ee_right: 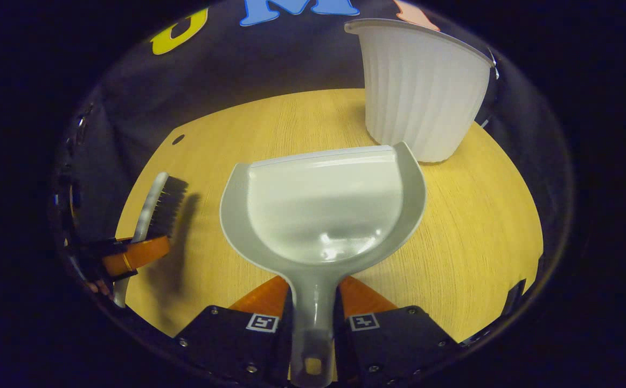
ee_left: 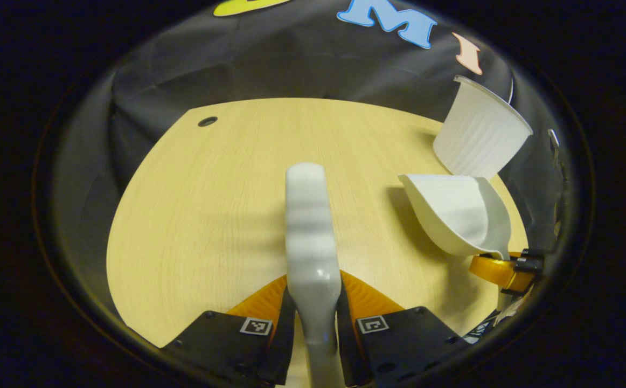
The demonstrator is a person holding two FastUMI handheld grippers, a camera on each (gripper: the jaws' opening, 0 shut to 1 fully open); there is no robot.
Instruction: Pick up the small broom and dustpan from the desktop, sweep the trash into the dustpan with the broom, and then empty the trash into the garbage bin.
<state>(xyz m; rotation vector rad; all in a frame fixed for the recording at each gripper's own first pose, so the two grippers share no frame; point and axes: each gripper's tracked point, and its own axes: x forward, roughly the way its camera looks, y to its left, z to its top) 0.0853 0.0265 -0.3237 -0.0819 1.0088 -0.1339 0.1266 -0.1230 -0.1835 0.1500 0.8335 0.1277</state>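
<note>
Dustpan [ee_right: 324,210] (gripped) just before garbage bin [ee_right: 421,86]

Light wooden desktop [ee_left: 210,215] with rounded far edge, small dark round hole [ee_left: 207,121] near its far corner

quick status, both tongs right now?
Left tongs: closed on the small white plastic broom.
Right tongs: closed on the pale grey plastic dustpan.

Both cameras ride low and close over the tabletop [ee_left: 210,215], facing the far wall; left gripper view sits left, right gripper view right, sharing the bin [ee_right: 421,91].
</note>
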